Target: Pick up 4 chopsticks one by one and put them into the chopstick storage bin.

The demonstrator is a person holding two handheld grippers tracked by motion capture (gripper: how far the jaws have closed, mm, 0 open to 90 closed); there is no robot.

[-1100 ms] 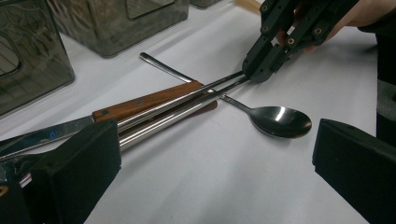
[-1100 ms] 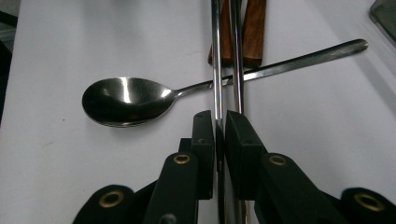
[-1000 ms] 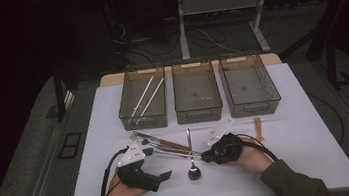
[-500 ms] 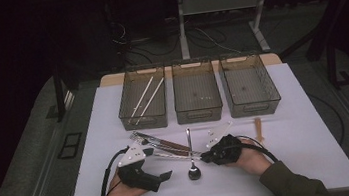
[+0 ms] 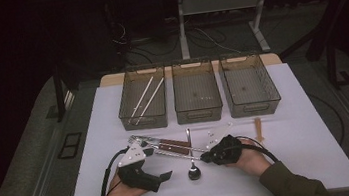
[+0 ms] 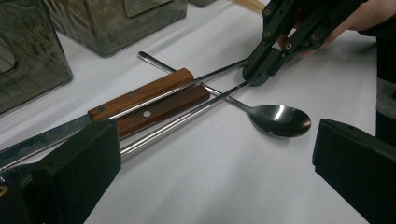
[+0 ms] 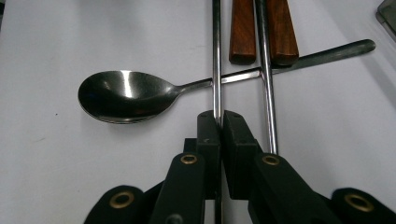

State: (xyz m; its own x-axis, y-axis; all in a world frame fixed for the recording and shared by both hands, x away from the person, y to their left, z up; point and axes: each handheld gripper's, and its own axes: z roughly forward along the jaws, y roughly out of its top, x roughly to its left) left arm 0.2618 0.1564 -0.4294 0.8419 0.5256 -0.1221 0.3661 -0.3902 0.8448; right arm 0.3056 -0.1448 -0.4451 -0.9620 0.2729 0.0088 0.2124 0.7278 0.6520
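Observation:
Cutlery lies in a bunch at the table's front: a steel spoon [image 7: 121,95] [image 5: 194,171], two wooden-handled knives [image 6: 144,93] and two metal chopsticks. My right gripper [image 7: 219,119] [image 5: 207,157] rests low on the table, shut on the end of one metal chopstick [image 7: 216,46], which crosses over the spoon's handle. Its jaws have just closed further on that stick. The second chopstick [image 7: 266,93] runs beside the right jaw, free. My left gripper [image 6: 215,172] [image 5: 158,163] stands open at the front left, with its jaws wide on either side of the cutlery and touching nothing.
Three clear bins stand in a row behind the cutlery; the left bin [image 5: 144,122] holds two white chopsticks [image 5: 146,95], while the middle bin [image 5: 199,114] and the right bin [image 5: 254,108] look bare. A short wooden piece [image 5: 258,129] lies to the right.

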